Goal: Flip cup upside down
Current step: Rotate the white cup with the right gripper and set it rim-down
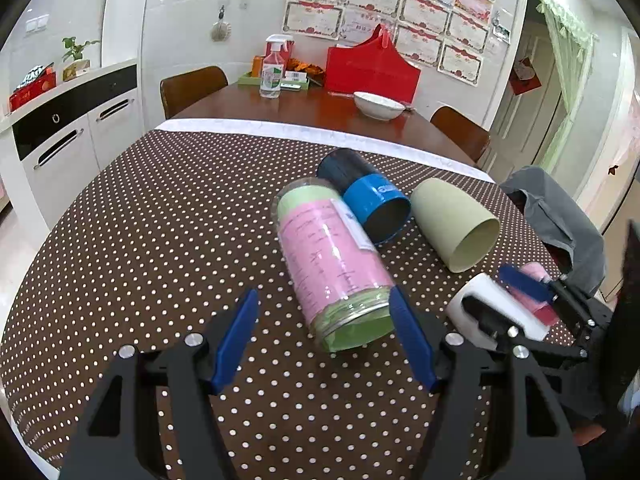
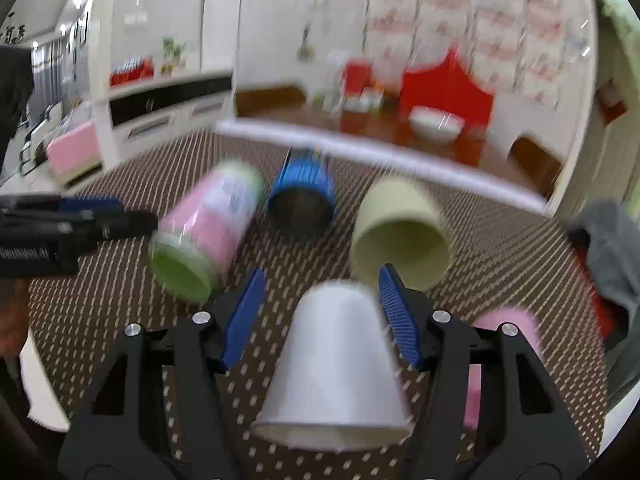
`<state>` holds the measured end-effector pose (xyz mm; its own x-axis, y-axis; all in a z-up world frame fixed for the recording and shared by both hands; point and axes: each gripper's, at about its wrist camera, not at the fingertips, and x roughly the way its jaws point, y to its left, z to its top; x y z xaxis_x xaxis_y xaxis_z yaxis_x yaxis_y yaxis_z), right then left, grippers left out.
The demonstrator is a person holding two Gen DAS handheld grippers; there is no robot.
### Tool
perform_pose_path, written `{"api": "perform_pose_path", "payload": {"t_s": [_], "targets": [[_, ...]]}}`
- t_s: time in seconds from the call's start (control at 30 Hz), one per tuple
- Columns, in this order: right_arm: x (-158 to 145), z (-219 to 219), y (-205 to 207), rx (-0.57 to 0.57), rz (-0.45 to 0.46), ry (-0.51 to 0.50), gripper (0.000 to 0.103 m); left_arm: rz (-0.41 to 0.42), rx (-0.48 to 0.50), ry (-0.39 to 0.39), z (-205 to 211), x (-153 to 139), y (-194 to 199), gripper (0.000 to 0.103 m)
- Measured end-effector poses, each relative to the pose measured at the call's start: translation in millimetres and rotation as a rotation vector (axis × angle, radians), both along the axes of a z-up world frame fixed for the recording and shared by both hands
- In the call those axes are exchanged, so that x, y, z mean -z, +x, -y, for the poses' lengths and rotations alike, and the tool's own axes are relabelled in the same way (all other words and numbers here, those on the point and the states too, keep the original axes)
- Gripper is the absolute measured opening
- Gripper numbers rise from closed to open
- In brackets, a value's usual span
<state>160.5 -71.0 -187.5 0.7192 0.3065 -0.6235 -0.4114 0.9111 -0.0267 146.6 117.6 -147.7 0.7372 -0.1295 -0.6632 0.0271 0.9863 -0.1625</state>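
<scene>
A white paper cup [image 2: 334,364] stands upside down, rim down, between the open fingers of my right gripper [image 2: 320,316]; the fingers flank it without clearly touching. The cup [image 1: 486,304] and the right gripper [image 1: 524,304] also show in the left wrist view at the right. My left gripper [image 1: 324,338] is open, its right finger beside the mouth of a pink-and-green jar [image 1: 332,264] that lies on its side. The right wrist view is motion-blurred.
On the dotted brown tablecloth [image 1: 140,240] also lie a blue-and-black cup [image 1: 366,196] and a pale green cup [image 1: 454,224], both on their sides. A grey cloth [image 1: 556,216] hangs at the right edge. A white bowl [image 1: 378,105] and spray bottle [image 1: 272,72] stand farther back.
</scene>
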Motion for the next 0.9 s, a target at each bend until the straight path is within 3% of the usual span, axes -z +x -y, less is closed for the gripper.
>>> {"api": "perform_pose_path", "payload": {"t_s": [0.07,0.2,0.4,0.57,0.63,0.73,0.8,0.9], "targets": [[-2.4,-1.1,5.1,0.01,-0.032,-0.025,0.069,-0.002,-0.002,0.003,-2.2,0.9,-0.4,0.067],[-12.4,-10.2,27.7,-0.025,-0.16,-0.122,0.069,-0.021,-0.007,-0.011,-6.6,3.2,-2.3,0.067],[-4.2,-8.6,59.7,0.017,-0.366,-0.222,0.069,-0.059,-0.041,-0.042,-9.4,6.4,-4.7,0.067],[15.9,0.8,83.4,0.065,-0.565,-0.204,0.068,-0.084,-0.07,-0.048,-5.7,11.8,-2.7,0.067],[19.5,0.4,87.8,0.072,-0.6,-0.203,0.056,-0.104,-0.071,-0.058,-4.2,15.4,-1.1,0.067],[18.5,3.7,91.7,0.1,-0.674,-0.13,0.056,-0.124,-0.071,-0.068,-1.5,17.9,0.9,0.067],[7.9,4.9,91.0,0.089,-0.659,-0.09,0.056,-0.122,-0.073,-0.065,0.3,16.6,0.9,0.067],[-17.9,5.8,80.3,0.117,-0.511,-0.09,0.056,-0.105,-0.073,-0.053,1.6,10.0,1.4,0.067]]}}
